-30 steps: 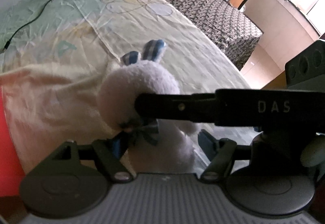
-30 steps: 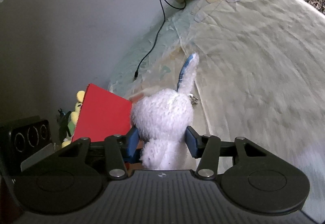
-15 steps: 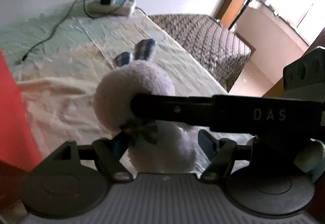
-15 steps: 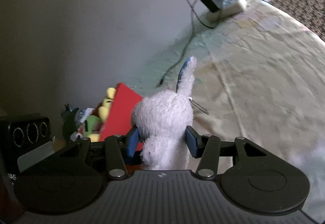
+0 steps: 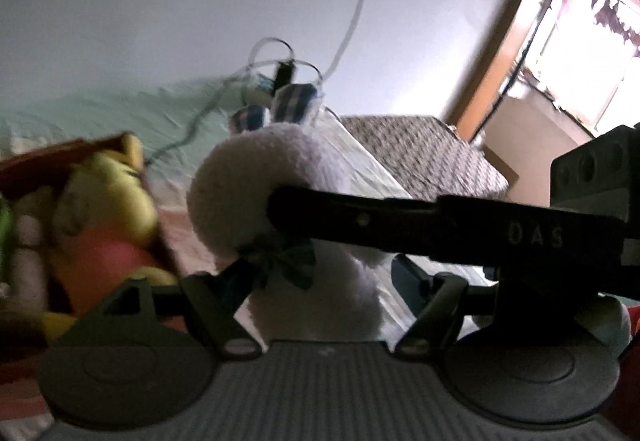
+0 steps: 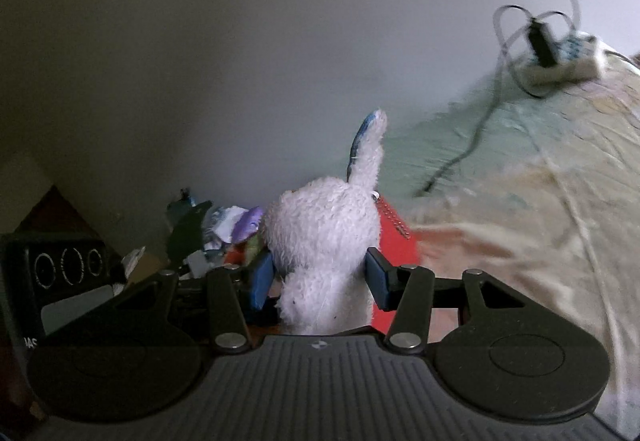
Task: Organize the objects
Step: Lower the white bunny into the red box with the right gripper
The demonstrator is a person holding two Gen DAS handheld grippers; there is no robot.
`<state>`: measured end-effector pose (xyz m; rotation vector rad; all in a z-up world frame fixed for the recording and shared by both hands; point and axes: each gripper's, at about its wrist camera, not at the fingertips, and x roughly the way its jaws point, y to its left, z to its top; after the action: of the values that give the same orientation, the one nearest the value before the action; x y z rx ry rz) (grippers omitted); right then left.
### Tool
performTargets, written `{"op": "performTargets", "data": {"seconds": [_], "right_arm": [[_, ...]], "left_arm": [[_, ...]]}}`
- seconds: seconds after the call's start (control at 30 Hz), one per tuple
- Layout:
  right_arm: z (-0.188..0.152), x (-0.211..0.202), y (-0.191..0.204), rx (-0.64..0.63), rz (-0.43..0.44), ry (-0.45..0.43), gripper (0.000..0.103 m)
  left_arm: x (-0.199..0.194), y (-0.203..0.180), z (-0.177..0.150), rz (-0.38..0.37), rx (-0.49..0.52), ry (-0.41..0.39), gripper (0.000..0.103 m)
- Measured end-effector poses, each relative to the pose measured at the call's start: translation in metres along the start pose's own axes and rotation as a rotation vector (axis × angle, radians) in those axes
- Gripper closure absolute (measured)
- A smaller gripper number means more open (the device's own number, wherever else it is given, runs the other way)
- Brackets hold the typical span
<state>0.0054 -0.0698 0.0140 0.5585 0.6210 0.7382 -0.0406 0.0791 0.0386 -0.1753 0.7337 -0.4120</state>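
Observation:
A white plush bunny (image 6: 324, 225) with blue striped ears (image 5: 294, 103) hangs in the air. My right gripper (image 6: 319, 277) is shut on its head, both blue pads pressed into the fur. One right finger (image 5: 360, 219) crosses the left wrist view as a black bar. The bunny's body sits between the fingers of my left gripper (image 5: 320, 277), which stands open; the left pad touches the bow and the right pad is clear of the fur. A red box (image 5: 60, 153) full of soft toys, with a yellow bear (image 5: 100, 209) on top, lies just left of the bunny.
A bed with a pale sheet (image 6: 520, 201) stretches to the right, with a power strip (image 6: 560, 61) and cables at its far end by the wall. A brown patterned piece of furniture (image 5: 420, 157) stands beyond the bed. Several small toys (image 6: 240, 225) fill the box.
Both grippers have swung together with the bunny away from over the bed and toward the red box, whose toys have come into view. The grip on the bunny is unchanged.

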Motion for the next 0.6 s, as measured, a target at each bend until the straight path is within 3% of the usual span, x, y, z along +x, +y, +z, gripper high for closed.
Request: {"op": "performTargets", "data": {"seconds": [0.27, 0.6], "right_arm": [[0.006, 0.052, 0.032, -0.045, 0.039, 0.024, 0.051], [-0.006, 0.112, 0.05, -0.077, 0.021, 0.088, 0.051]], "left_arm": [[-0.031, 0.041, 0.006, 0.068, -0.037, -0.07, 0.027], [-0.034, 0.103, 0.007, 0.132, -0.108, -0.051, 0.026]]}}
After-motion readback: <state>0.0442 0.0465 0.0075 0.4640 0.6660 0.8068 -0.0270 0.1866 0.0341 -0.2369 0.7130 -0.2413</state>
